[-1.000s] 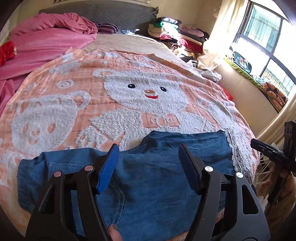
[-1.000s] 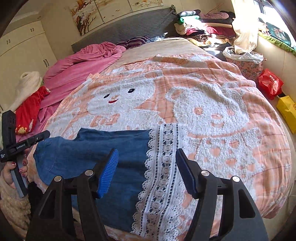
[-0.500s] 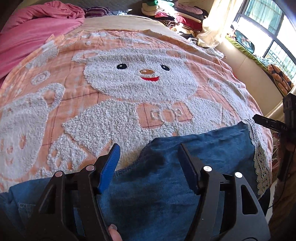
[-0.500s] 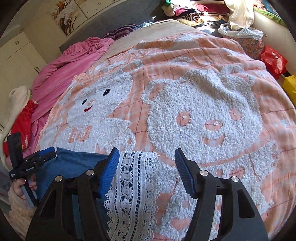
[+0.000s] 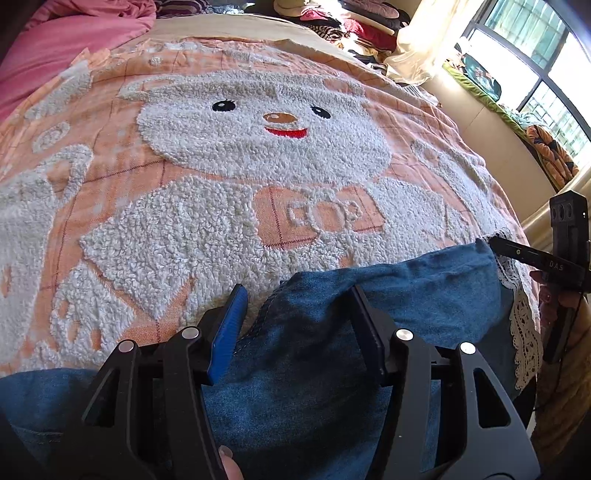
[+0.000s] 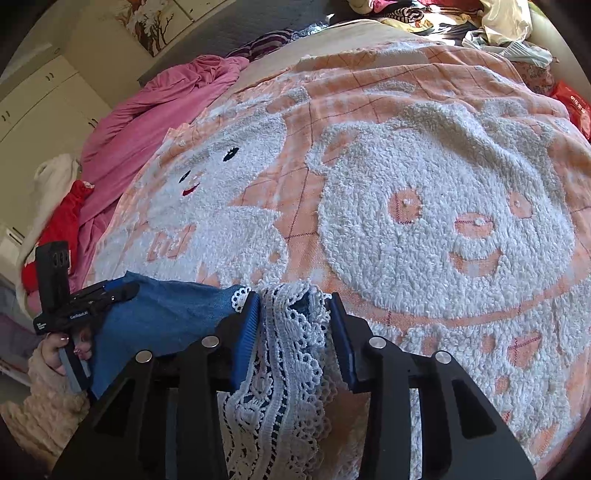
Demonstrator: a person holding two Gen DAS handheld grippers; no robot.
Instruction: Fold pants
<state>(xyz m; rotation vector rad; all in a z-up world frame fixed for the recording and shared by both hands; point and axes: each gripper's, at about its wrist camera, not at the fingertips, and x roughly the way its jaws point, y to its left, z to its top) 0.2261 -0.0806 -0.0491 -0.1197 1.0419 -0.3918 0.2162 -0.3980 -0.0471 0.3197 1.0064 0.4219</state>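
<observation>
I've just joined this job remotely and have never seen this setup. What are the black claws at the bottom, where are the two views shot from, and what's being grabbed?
No robot: a person holds a two-finger hand-held gripper in each hand, each with its own camera. The left hand-held gripper straddles the blue denim pants on the orange bear-pattern blanket, jaws closing, pads not yet pressing. The right hand-held gripper is closing around the pants' white lace hem; a firm pinch isn't clear.

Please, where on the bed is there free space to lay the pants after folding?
The orange bear-pattern blanket is bare between the blue denim pants near the front edge and the pink quilt behind. The clothes pile crowds the far corner by the window.
</observation>
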